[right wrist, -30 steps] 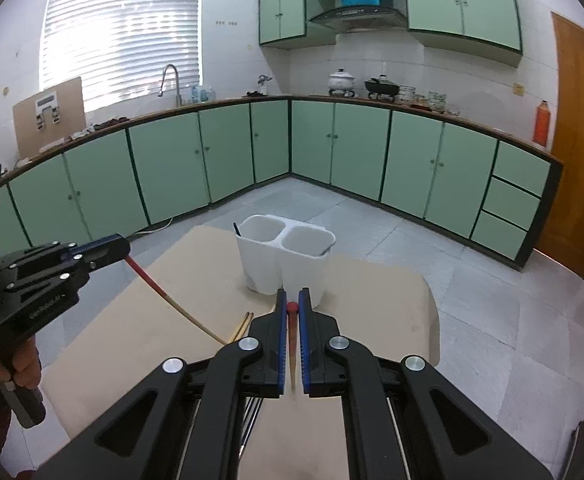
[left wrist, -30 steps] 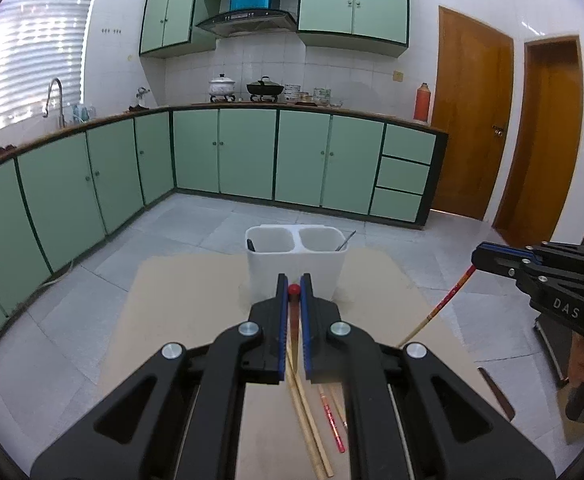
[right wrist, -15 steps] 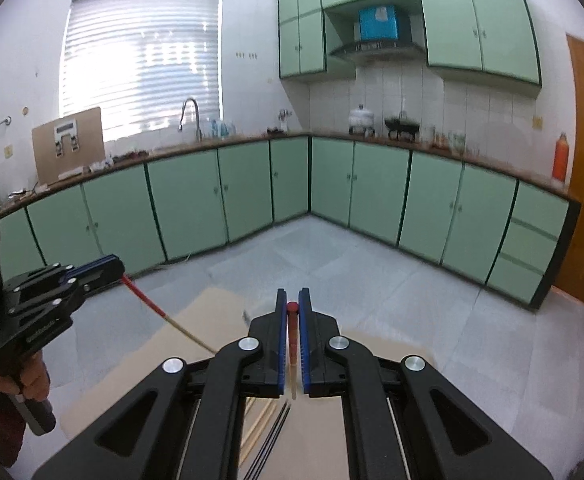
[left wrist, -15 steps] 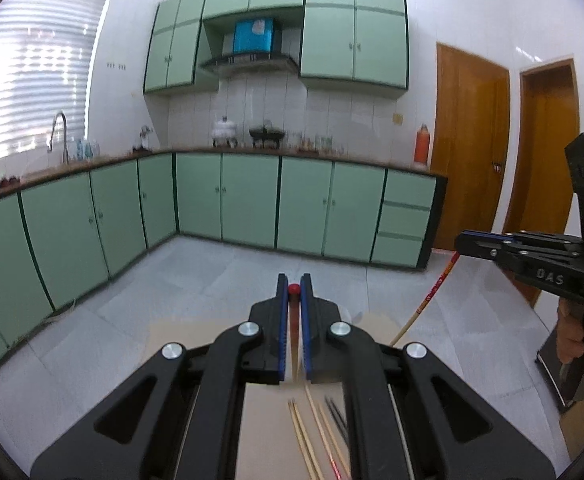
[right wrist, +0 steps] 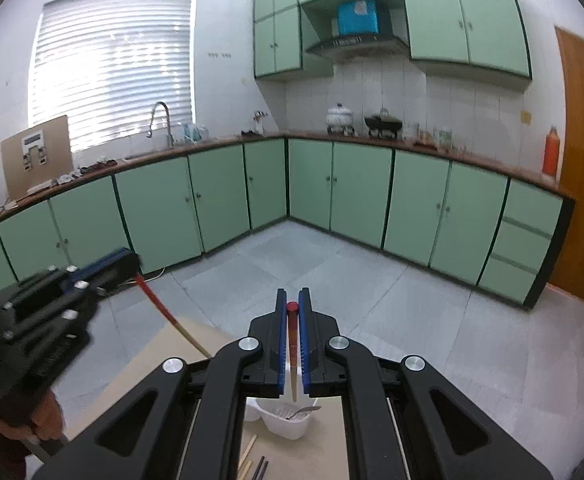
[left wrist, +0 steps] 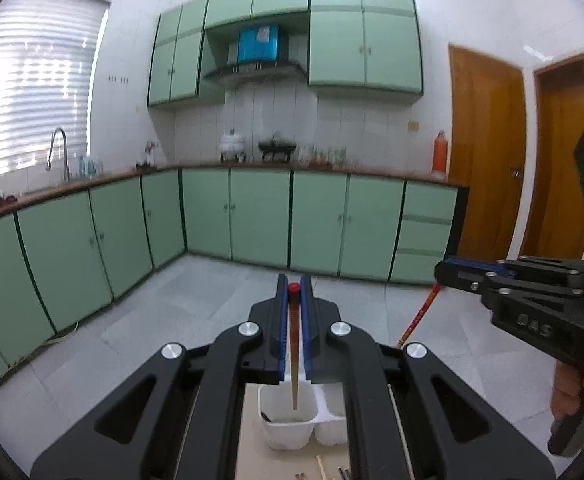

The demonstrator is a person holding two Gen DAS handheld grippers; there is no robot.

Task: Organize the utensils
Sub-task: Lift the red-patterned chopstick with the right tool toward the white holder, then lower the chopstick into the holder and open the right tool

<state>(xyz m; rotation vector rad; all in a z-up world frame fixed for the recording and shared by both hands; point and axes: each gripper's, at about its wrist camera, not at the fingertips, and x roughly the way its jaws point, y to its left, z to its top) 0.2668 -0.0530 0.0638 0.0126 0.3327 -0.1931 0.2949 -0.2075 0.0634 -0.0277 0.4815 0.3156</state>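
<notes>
Since a second ago you have raised both grippers, so the white two-cup holder point(left wrist: 288, 420) now sits below them. Your left gripper point(left wrist: 294, 292) is clenched on a red-tipped chopstick point(left wrist: 293, 360) hanging point-down over the holder's left cup. Your right gripper point(right wrist: 292, 308) grips a second chopstick point(right wrist: 293, 344) over the other cup. Loose chopsticks point(right wrist: 248, 456) remain on the table point(right wrist: 152, 364). A tilted release could bounce off the rim.

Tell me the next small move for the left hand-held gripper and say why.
Probably lower it straight down: the left hand-held gripper is shut on a red-tipped chopstick hanging upright, its lower end over the left compartment of the white holder, seemingly not yet in.
</notes>
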